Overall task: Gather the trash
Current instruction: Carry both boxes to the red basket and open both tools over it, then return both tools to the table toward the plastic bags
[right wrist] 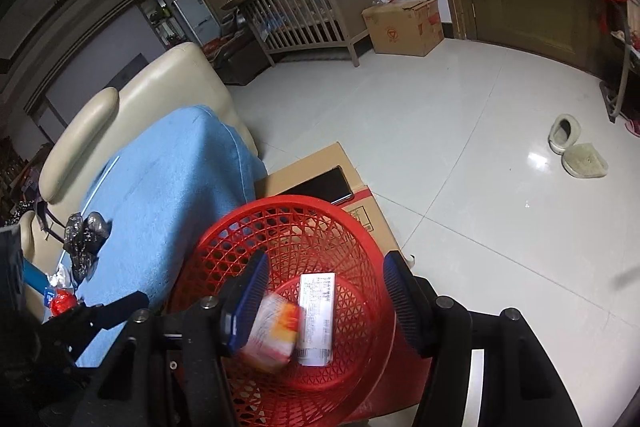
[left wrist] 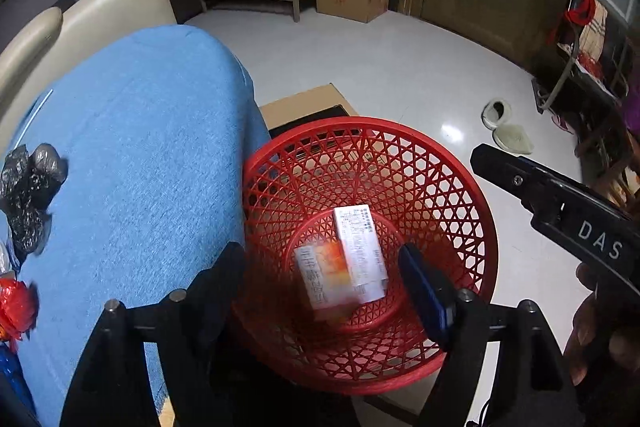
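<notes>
Starting at the left, the trash we have yet to gather sits on the blue cover point(left wrist: 132, 147): a black bag point(left wrist: 30, 195) and, nearer us, a red wrapper point(left wrist: 16, 301), both well apart from the red basket point(left wrist: 476, 227). In our reading the black bag's long axis runs roughly toward and away from the camera, though it is crumpled and hard to call

Our left claw point(left wrist: 324, 291) hangs over the basket, pointing down into it, jaws spread wide with nothing between the pads. Below it lie two boxes already dropped in: an orange box point(left wrist: 324, 279), blurred, and a white box point(left wrist: 360, 251) just beside it

Our right claw point(right wrist: 324, 295) is also above the basket, jaws apart; the orange box point(right wrist: 276, 331) shows against its left pad but we judge it free, not pinched

So the next piece lies to the left of both claws, and our left hand is the nearer one; we would swing it across to the cover
</notes>
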Action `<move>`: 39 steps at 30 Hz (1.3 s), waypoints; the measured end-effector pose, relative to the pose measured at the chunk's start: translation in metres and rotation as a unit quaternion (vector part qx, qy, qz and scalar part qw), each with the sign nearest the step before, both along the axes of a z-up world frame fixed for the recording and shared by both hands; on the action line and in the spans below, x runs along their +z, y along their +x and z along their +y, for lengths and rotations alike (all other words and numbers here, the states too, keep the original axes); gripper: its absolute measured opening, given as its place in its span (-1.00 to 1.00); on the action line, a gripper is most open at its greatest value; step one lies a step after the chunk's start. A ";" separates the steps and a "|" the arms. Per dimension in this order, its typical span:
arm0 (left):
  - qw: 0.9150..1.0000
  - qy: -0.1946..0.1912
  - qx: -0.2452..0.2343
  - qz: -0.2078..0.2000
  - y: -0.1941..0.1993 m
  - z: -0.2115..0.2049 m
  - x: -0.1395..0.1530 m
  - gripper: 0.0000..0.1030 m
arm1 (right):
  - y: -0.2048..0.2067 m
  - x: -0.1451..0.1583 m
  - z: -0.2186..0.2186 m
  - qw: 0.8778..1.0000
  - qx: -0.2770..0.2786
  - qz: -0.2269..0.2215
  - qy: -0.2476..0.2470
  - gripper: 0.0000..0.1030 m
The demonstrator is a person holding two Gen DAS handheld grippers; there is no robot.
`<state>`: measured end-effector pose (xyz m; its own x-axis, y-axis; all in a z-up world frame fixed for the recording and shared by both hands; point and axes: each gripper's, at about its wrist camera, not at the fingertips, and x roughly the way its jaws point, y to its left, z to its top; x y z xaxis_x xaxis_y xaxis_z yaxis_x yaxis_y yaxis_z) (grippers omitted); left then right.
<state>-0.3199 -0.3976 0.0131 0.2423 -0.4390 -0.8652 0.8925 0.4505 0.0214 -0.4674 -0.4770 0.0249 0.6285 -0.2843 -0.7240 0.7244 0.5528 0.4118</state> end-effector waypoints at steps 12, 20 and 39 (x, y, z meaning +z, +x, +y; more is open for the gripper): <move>0.990 -0.063 0.123 0.009 0.061 0.094 0.031 0.54 | 0.046 0.008 0.041 0.997 0.070 0.015 -0.008 0.40; 0.971 -0.086 0.221 -0.013 0.089 0.182 0.037 0.54 | 0.093 0.013 0.094 0.988 0.149 0.037 -0.028 0.44; 0.894 -0.052 0.444 -0.039 0.213 0.366 0.020 0.73 | 0.169 0.033 0.210 0.951 0.289 0.067 -0.090 0.45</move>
<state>-0.1064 -0.0320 0.0334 0.5931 -0.1215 -0.7959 0.1796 0.9836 -0.0163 -0.2989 -0.2667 0.0579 0.6228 -0.0456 -0.7810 0.3172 0.9273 0.1988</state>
